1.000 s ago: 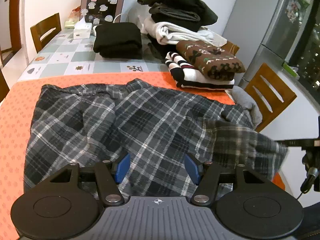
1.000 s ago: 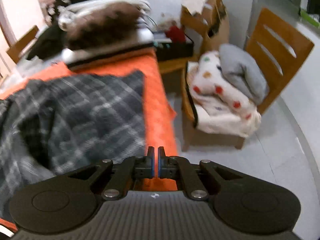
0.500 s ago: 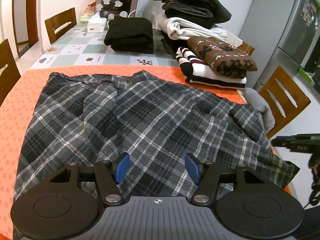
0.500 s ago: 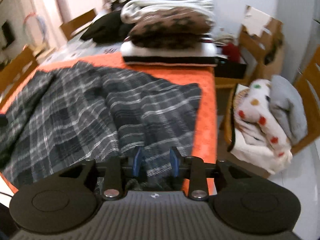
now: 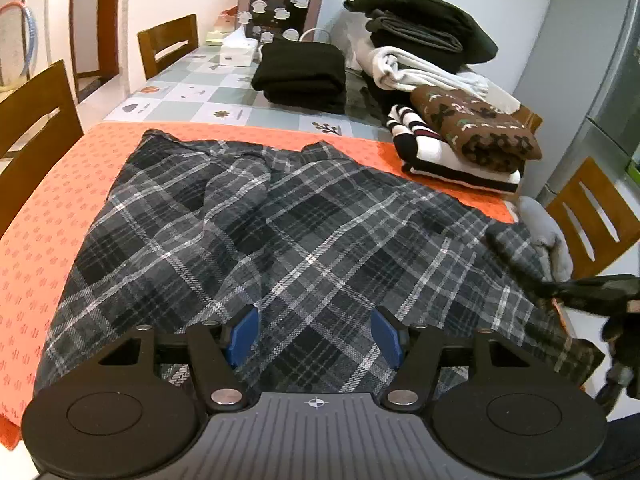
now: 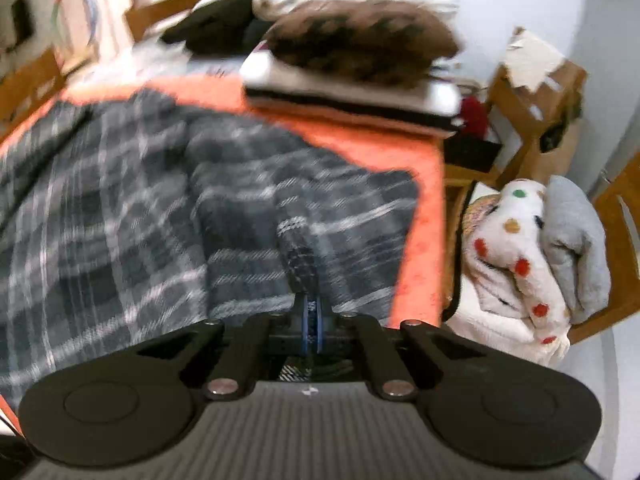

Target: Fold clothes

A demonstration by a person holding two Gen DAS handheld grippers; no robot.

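1. The right gripper has its jaws pinched together on a narrow ridge of the plaid garment, near the garment's corner closest to the person. The right wrist view is blurred, but the fabric rises plainly from between the blue pads.
2. The left gripper hovers over the near hem of the same garment with its jaws apart; its pads press on nothing.
3. The garment lies spread, with some wrinkles, on the orange tablecloth. Its right end hangs past the cloth's edge.
4. Beyond the garment's far edge sits a stack of folded clothes topped by a brown patterned sweater. A folded black garment lies further back.
5. The step in hand appears to be gripping the near edge for a first fold.
6. Next, the left gripper would likely need to lower and clamp the hem. Both could then carry that edge toward the far side together.
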